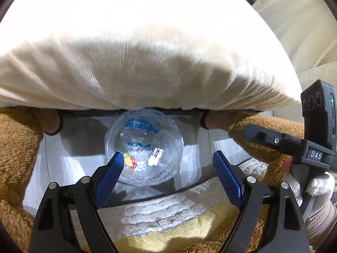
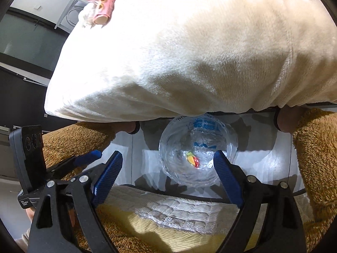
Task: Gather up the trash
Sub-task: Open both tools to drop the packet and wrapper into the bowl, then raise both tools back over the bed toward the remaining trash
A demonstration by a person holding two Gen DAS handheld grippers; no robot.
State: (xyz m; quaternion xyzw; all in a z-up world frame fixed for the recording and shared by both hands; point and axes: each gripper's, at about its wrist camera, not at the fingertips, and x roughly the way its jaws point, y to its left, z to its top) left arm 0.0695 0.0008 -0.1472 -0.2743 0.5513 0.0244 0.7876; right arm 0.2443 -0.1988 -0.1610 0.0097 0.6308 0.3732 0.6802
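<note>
We hold both grippers released above a clear trash bag on the floor.

The trash bag [image 1: 144,145] sits open on the grey floor [image 1: 80,147], its mouth round, with a yellow-and-red wrapper [image 1: 130,162] and a white wrapper [image 1: 155,157] lying inside. In the left view our left gripper [image 1: 168,163] frames the bag at twelve o'clock, jaws wide and empty; the right gripper [image 2: 168,162] stands likewise, with the bag toward one o'clock and nothing between its pads. A cream blanket [image 1: 147,52] hangs over the bag's far side, and brown fleece [image 1: 16,143] flanks it at nine and three o'clock.
</note>
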